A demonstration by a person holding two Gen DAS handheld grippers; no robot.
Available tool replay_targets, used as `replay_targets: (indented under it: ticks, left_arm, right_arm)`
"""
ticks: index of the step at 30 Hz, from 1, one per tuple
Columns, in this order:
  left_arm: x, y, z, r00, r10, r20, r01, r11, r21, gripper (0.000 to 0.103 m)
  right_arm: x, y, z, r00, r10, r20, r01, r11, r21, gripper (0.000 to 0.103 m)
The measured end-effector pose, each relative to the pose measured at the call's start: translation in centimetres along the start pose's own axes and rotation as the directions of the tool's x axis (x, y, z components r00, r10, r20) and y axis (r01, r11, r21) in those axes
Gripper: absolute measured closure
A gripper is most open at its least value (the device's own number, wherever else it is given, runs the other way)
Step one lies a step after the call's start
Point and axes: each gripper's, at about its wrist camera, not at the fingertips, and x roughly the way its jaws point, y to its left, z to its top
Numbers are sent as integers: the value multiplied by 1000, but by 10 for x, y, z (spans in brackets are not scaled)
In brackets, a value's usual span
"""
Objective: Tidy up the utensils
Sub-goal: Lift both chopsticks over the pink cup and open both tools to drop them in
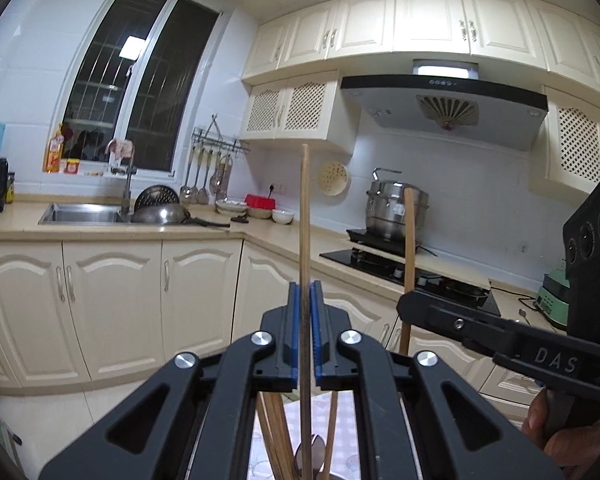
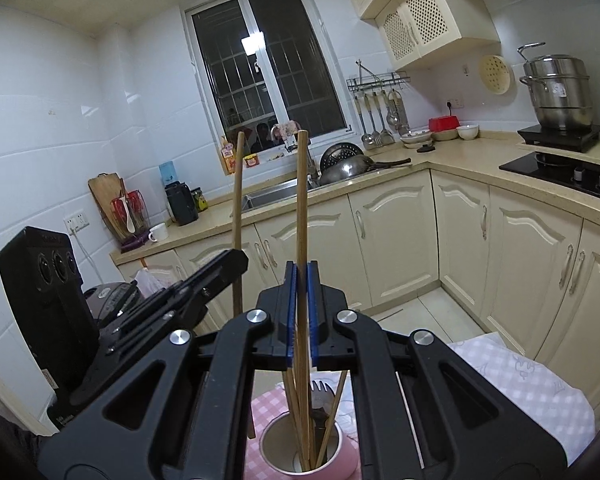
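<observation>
I count two grippers (left (image 1: pixel 305 320), right (image 2: pixel 301 304)), each pinching one chopstick (image 1: pixel 305 216); one cup (image 2: pixel 300 452); one fork (image 2: pixel 320 394).

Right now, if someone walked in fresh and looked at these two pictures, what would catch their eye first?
Two upright wooden chopsticks: the left gripper is shut on one chopstick, the right gripper on the other chopstick, side by side in mid-air. Next, the pink cup below them on the checked cloth, holding more chopsticks and a fork. Behind, a steel steamer pot sits by the stove.
</observation>
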Motion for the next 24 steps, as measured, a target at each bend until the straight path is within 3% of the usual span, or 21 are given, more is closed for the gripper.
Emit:
replay_targets:
  ticks: [10, 13, 14, 15, 16, 17, 18, 19, 22, 24]
  left_arm:
    - [10, 5, -25, 999, 22, -29, -22, 1000, 0, 98]
    - [11, 5, -36, 998, 26, -57, -25, 1000, 11, 97]
    - [10, 6, -40, 997, 31, -66, -30, 999, 15, 95]
    - [10, 7, -43, 996, 32, -84, -30, 999, 20, 82]
    - [8, 8, -46, 995, 35, -91, -33, 999, 20, 59]
    - [3, 11, -48, 996, 39, -84, -38, 999, 15, 39]
    - [-2, 13, -49, 996, 45, -76, -45, 999, 10, 35]
    - [-6, 15, -49, 996, 48, -73, -47, 999, 8, 33]
    - [-16, 17, -45, 995, 59, -85, -57, 998, 25, 18]
    - [-23, 15, -43, 994, 65, -83, -62, 997, 41, 12]
  right_arm:
    - [15, -5, -12, 999, -13, -35, 13, 1000, 1, 97]
    - [21, -6, -21, 997, -17, -80, 18, 1000, 3, 97]
    - [22, -9, -25, 995, -21, -98, 22, 1000, 12, 97]
    - [24, -12, -28, 993, -25, -115, 28, 999, 23, 96]
    - [24, -16, -31, 990, -29, -135, 35, 999, 41, 91]
    - [22, -20, -33, 989, -37, -141, 46, 997, 60, 72]
    - [18, -22, -35, 990, -45, -134, 55, 996, 71, 53]
    - [12, -25, -36, 992, -54, -117, 64, 995, 80, 27]
    - [0, -36, -37, 991, -79, -110, 91, 990, 111, 25]
    - [-9, -42, -37, 990, -100, -104, 113, 985, 131, 13]
